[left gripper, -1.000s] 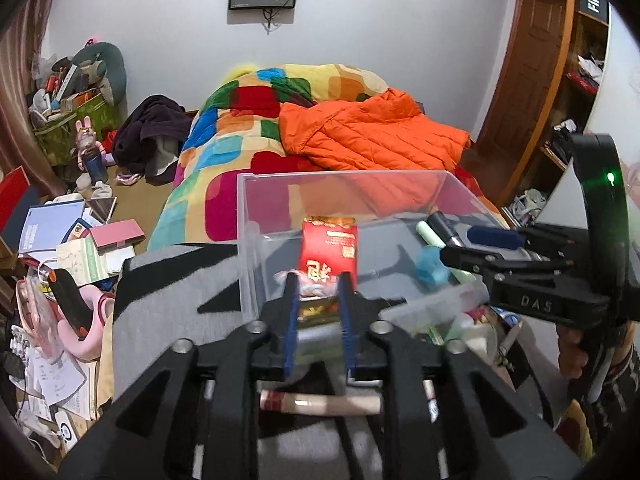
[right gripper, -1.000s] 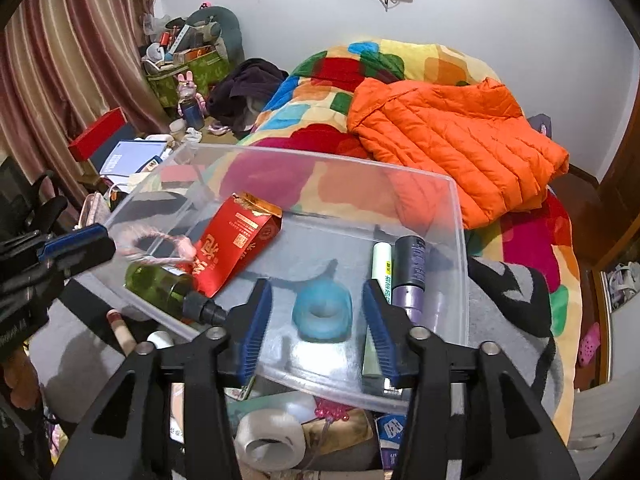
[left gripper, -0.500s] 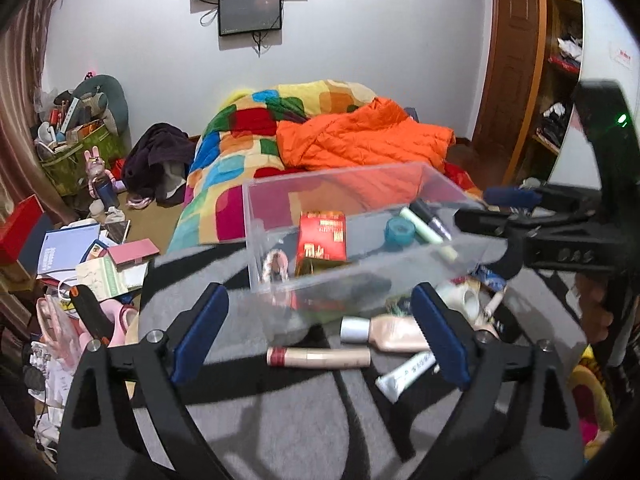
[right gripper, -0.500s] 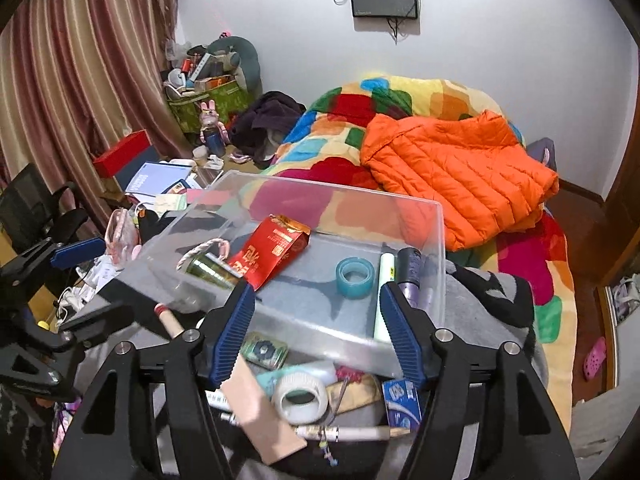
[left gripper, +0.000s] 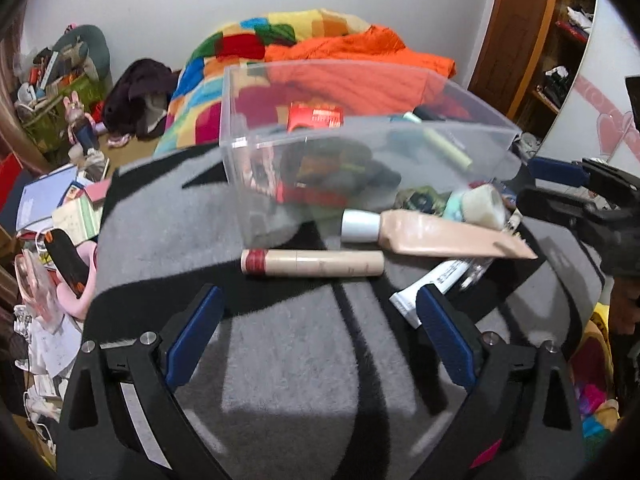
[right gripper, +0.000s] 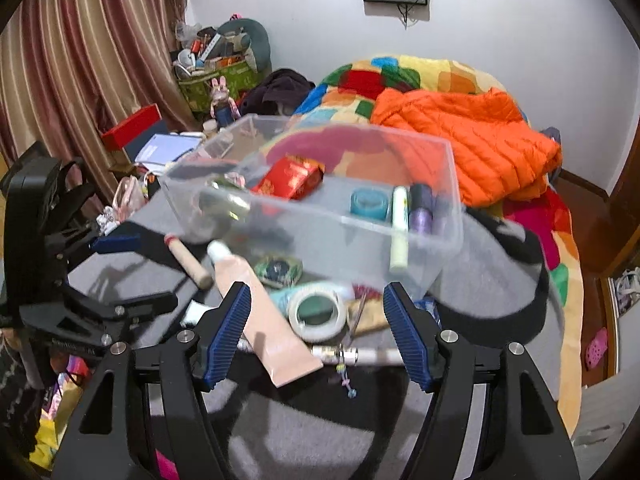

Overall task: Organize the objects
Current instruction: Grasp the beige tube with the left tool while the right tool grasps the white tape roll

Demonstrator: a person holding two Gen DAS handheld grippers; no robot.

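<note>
1. Left gripper (left gripper: 316, 336) is hanging over the grey blanket (left gripper: 296, 364) with its jaws spread wide and nothing between them. Right gripper (right gripper: 318, 332) is doing the same, wide open and empty.
2. At 12 o'clock from the left one, the beige stick with the red cap (left gripper: 312, 263) is lying crosswise. It's round, so if the pads close off-centre it's probably rolling away.
3. The peach squeeze tube (right gripper: 260, 312) is sitting between the right fingers, with the tape roll (right gripper: 318, 312) at 12 o'clock touching it. A sloppy grab is likely dragging both.
4. Further out at 12, the clear plastic bin (right gripper: 448, 184) is already holding a red packet (right gripper: 292, 178), a teal tape ring (right gripper: 370, 202) and tubes. It looks light, so bumping its near wall is likely shoving it.
5. Both grippers are working close together, so they're risking a collision.
</note>
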